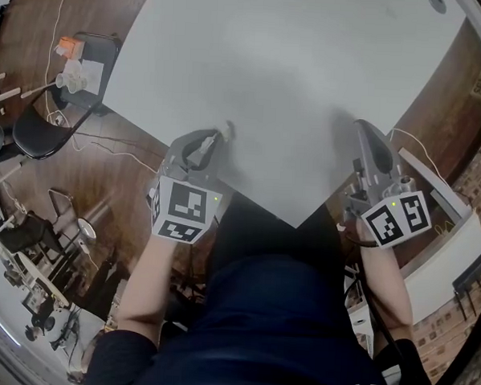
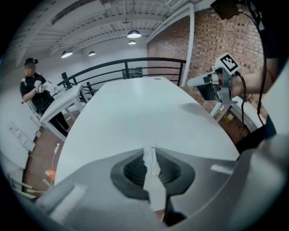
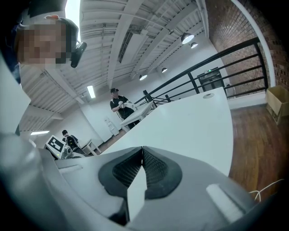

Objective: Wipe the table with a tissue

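The big white table (image 1: 295, 70) fills the middle of the head view. My left gripper (image 1: 213, 138) is over the table's near left edge, shut on a small white tissue (image 1: 226, 131) that sticks out past its tips. In the left gripper view the tissue (image 2: 151, 163) shows as a thin crumpled strip pinched between the jaws, above the table (image 2: 135, 113). My right gripper (image 1: 363, 126) hovers over the table's near right edge, shut, with nothing in it. The right gripper view shows its jaws (image 3: 142, 150) pressed together over the table (image 3: 189, 126).
A black chair (image 1: 47, 121) with small items stands left of the table on the wooden floor. Cables lie on the floor. A white bench (image 1: 446, 255) is at the right. Other tables, a black railing (image 2: 126, 65) and people stand in the background.
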{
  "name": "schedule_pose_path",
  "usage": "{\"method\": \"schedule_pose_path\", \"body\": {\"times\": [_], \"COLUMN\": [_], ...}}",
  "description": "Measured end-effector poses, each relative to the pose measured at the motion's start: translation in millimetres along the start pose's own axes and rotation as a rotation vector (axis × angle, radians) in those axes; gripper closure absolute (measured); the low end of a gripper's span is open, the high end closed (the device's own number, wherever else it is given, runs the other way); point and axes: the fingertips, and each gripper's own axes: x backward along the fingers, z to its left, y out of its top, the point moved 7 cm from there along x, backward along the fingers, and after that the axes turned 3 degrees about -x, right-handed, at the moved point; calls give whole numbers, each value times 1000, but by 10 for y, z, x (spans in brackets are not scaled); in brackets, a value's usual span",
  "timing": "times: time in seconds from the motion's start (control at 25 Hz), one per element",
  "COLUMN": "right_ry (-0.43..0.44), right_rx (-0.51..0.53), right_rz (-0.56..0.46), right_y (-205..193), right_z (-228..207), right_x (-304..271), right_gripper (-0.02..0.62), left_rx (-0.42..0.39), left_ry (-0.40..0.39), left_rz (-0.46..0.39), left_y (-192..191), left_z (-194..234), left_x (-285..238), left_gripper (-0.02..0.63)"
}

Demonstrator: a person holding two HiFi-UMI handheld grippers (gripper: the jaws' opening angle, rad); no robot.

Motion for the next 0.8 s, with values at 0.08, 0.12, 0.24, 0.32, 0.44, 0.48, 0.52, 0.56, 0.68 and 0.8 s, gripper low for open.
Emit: {"method": "schedule_pose_path", "body": {"times": [0.08,0.12,0.24,0.32,0.44,0.48,0.52,0.56,0.68,0.8], "right_ry": [5,7,11,11,9,10,12,16,27,37], "right_rx": [6,9,17,21,25,28,33,37,54,70], "right_rz": [-4,-7,-15,-24,-37,-41,-44,-48,-61,-77], "right_y": [19,27,53,83,126,136,142,144,153,218], "right_z": [46,70,137,159,195,214,234,253,306,380], "right_x": [6,12,43,81,152,175,199,225,278,331], "right_gripper": [584,584,584,584,584,584,584,584,584,584], "left_rx": [5,9,42,79,133,144,152,157,159,169], "left_ry": [-1,-3,-10,-12,-16,-18,-18,-17,-9,-4], "left_rz": [-11,-17,-42,-65,-101,-111,-119,-125,-139,-157], "left_y": [3,5,11,27,46,43,35,23,-12,-2], "left_z": [-29,-42,-73,-91,-117,-124,-135,-149,-179,-193], "left_x": [37,56,120,168,253,284,315,344,415,502], "left_gripper": [588,588,588,588,588,588,588,588,588,588]}}
